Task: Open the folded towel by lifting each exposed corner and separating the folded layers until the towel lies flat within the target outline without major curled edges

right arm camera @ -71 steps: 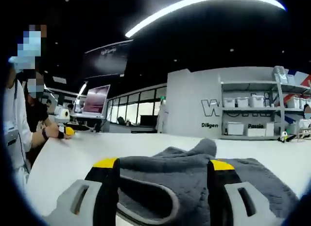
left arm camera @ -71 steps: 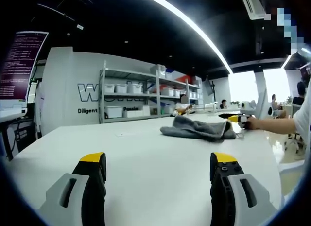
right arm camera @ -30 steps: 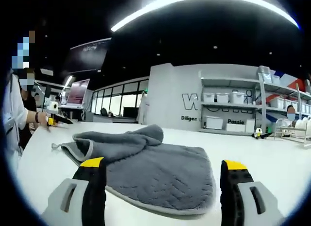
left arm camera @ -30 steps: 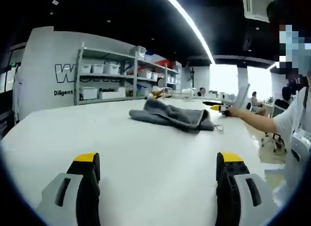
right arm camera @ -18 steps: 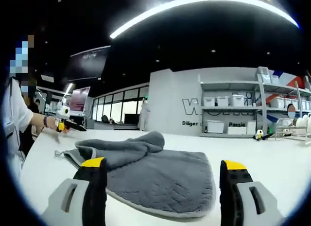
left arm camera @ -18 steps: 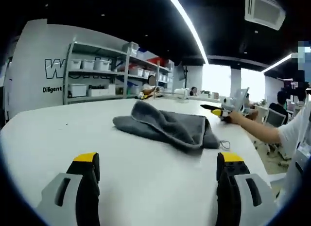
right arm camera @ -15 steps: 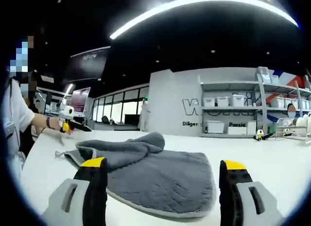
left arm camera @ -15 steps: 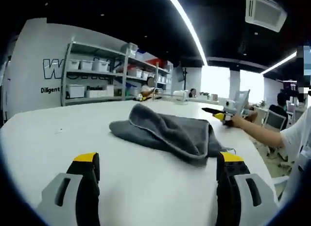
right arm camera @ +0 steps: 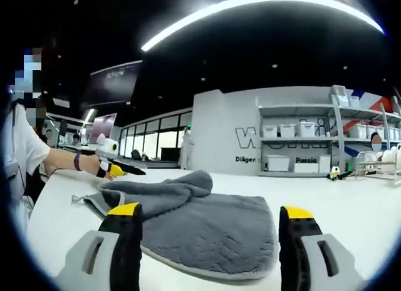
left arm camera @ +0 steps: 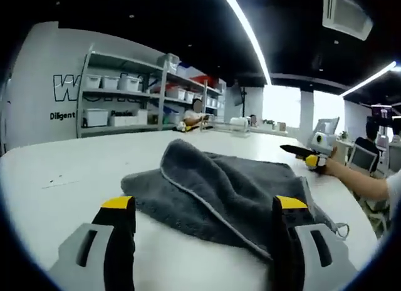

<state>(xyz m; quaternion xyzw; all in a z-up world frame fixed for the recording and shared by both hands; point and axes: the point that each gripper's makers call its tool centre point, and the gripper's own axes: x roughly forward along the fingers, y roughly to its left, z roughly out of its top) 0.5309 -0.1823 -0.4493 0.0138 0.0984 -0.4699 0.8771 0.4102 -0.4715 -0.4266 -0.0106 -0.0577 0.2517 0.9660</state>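
Closer now than a moment ago, the left gripper (left arm camera: 199, 231) has come right up to the towel (left arm camera: 232, 184); in the left gripper view the grey cloth has grown from a small heap in the middle distance to a wide mass just beyond the yellow-tipped jaws. Those jaws stand wide apart with nothing between them. The towel lies on the white table (left arm camera: 56, 178), still folded: an upper layer with a pale stitched edge runs from a raised hump at the far side down toward the near right, where a small hanging loop sticks out. Far to the right, the right gripper (left arm camera: 306, 156) rests low by the towel's far side, held in a person's hand.

In the right gripper view the picture has hardly shifted. The right gripper (right arm camera: 210, 238) holds its jaws open and empty, with the towel's (right arm camera: 213, 225) near rounded edge just past them. What has changed is the left gripper (right arm camera: 120, 169), which has travelled in from the far left and now points at the bunched fold at the towel's left.

Judging from this, both grippers are now placed to take a corner each, but no layer has yet been lifted. No target outline can be made out on the table.
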